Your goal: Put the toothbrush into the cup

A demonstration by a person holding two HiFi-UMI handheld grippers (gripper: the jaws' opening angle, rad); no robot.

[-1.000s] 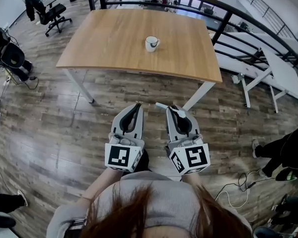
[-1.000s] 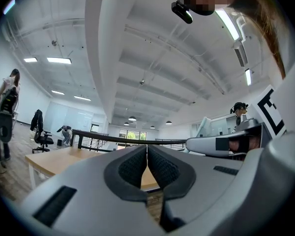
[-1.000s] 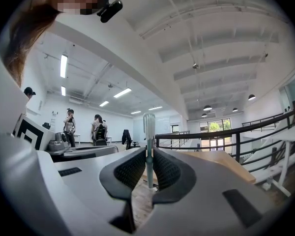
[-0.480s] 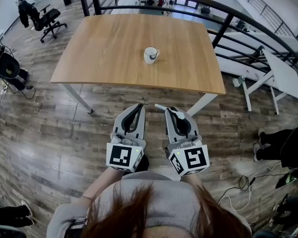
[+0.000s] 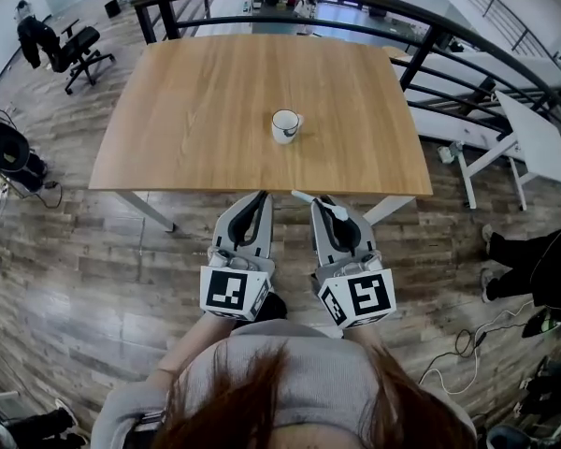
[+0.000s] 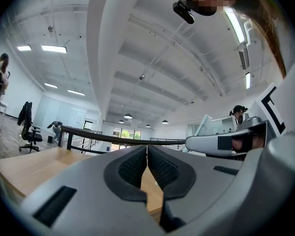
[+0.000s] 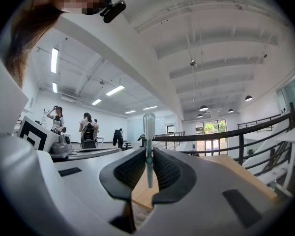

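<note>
Toothbrush (image 7: 148, 132), slim and translucent, stood clamped between the right gripper's (image 5: 326, 204) ribbed black jaws; the left gripper (image 6: 147, 156) was closed, empty.

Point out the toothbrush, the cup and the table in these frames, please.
toothbrush (image 7: 149, 156): right gripper view, on the middle of its thin handle.
cup (image 5: 282, 134): head view, on its white outer wall.
table (image 5: 196, 110): head view, on bare wood left of the cup.

Two tongs at the near edge of a wooden worktop (image 5: 187, 110)
A white cup (image 5: 285, 125) stands alone near the worktop's middle. The left tongs (image 5: 259, 195) are pressed together with nothing between them, and the right tongs (image 5: 321, 200) clamp a white toothbrush (image 5: 304, 197) crosswise.
</note>
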